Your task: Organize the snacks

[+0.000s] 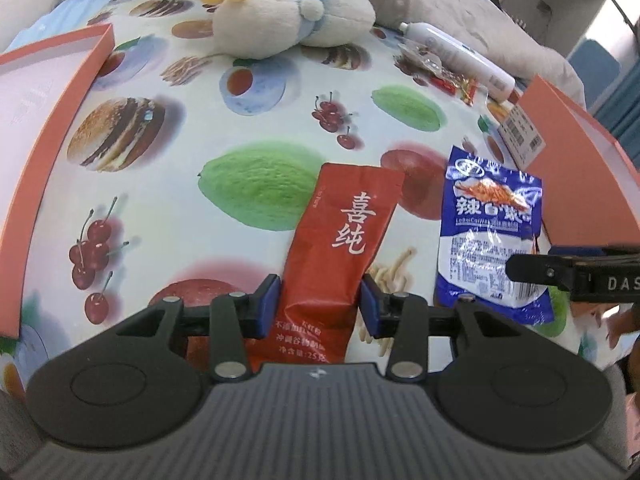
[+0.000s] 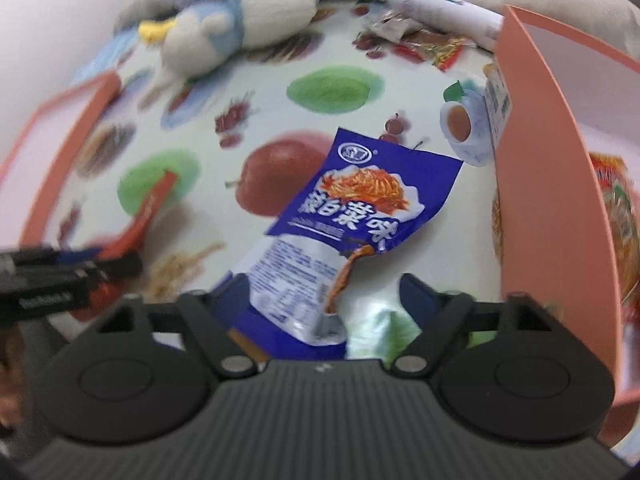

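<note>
My left gripper [image 1: 319,306] is shut on the lower part of a red snack sachet [image 1: 340,248] with white characters, which stands up between the blue pads. A blue and white snack packet [image 1: 490,236] lies on the fruit-print cloth just to its right. In the right wrist view that blue packet [image 2: 344,224] lies between the wide-apart fingers of my right gripper [image 2: 320,300], which is open around its lower end. The left gripper with the red sachet [image 2: 140,216] shows at the left there. The right gripper's finger [image 1: 532,268] reaches in from the right in the left wrist view.
An orange box [image 1: 52,120] stands at the left and another orange box [image 2: 560,200] at the right, with a snack pack [image 2: 616,232] inside it. Plush toys [image 1: 280,20], a white tube [image 1: 460,60] and more small packets [image 1: 440,72] lie at the back.
</note>
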Tool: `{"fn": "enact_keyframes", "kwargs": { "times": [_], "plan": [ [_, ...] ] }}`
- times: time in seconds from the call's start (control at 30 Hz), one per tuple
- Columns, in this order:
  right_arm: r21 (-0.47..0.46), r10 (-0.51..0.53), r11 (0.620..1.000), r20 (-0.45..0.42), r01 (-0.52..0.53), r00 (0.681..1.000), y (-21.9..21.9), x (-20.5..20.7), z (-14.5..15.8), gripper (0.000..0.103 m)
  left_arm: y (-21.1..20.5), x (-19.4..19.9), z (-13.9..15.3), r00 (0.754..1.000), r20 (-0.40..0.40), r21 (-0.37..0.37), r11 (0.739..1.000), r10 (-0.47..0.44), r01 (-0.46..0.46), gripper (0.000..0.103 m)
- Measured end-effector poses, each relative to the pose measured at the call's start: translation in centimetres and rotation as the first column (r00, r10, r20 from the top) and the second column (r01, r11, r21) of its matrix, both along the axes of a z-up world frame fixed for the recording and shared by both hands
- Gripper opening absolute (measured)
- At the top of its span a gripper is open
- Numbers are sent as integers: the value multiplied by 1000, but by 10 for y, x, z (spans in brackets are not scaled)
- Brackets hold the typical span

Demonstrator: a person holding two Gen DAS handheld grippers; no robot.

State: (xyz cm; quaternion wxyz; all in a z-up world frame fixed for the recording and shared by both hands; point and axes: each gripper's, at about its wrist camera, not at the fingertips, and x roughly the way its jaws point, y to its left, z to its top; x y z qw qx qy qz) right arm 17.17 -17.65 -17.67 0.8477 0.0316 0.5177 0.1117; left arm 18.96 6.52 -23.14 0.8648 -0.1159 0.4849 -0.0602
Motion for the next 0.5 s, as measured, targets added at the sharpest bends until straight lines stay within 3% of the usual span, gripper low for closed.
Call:
{"fn": "enact_keyframes", "kwargs": {
  "times": [0.17, 0.23, 0.33, 0.47, 0.5],
  "plan": [
    [90, -205, 975, 15, 203, 979, 4, 14, -7, 84, 4, 0, 6, 999, 6, -23, 999, 32, -32, 48],
    [48, -236, 971, 28, 234, 971, 11, 22, -15, 84, 4, -1, 8, 999, 8, -27, 999, 38, -37, 48],
    [-88, -210, 973, 38, 213, 977, 24, 30, -29, 83, 3, -2, 14, 999, 14, -32, 998, 52, -51, 48],
    [-122, -127, 984, 49, 133, 991, 33, 28, -40, 63, 2, -1, 24, 997, 27, -43, 996, 73, -72, 48],
    [-139, -93, 985, 62, 101, 994, 36, 26, -39, 53, 2, 0, 26, 997, 28, -48, 996, 78, -77, 48]
  ]
}}
